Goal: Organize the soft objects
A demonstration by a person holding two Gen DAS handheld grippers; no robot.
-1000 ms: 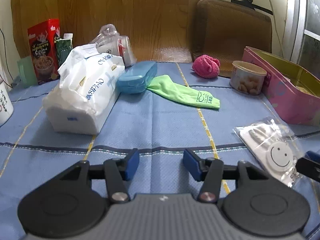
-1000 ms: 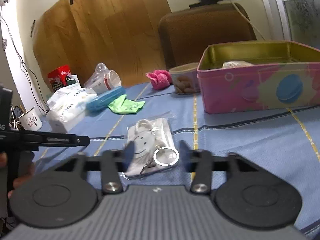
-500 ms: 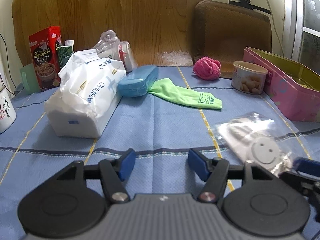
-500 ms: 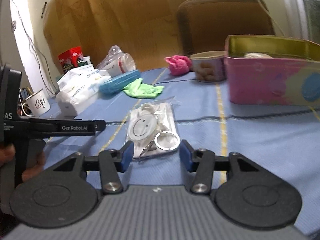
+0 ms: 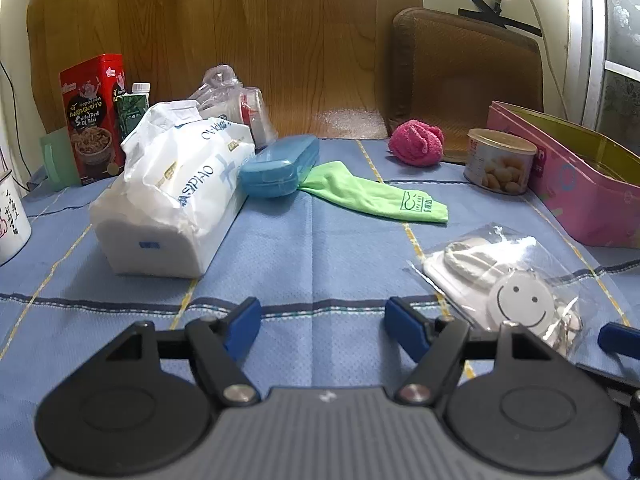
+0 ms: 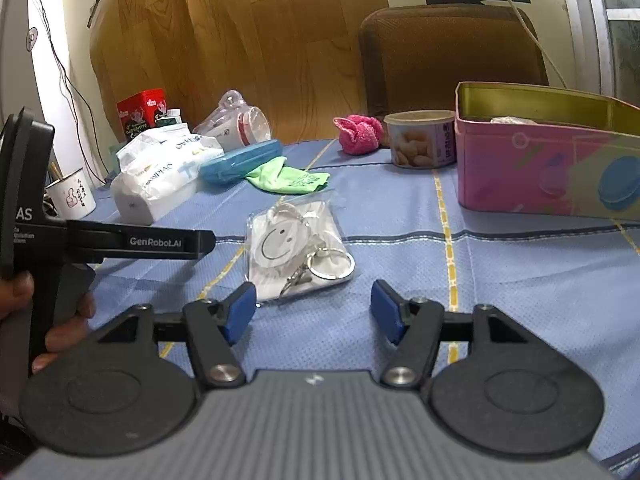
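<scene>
Both grippers, left gripper [image 5: 322,322] and right gripper [image 6: 312,308], spread wider than before, jaws opening, empty; keychain bag [image 6: 298,248] lies ahead.

Blue tablecloth [image 5: 312,240] showing yellow and navy stripes; green cloth [image 5: 372,196] lying centre; pink ball [image 5: 416,142] and pink tin [image 5: 580,200] sitting right.

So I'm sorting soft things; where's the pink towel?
The pink towel lies at the table's far edge, between the green cloth and the snack can.
</scene>
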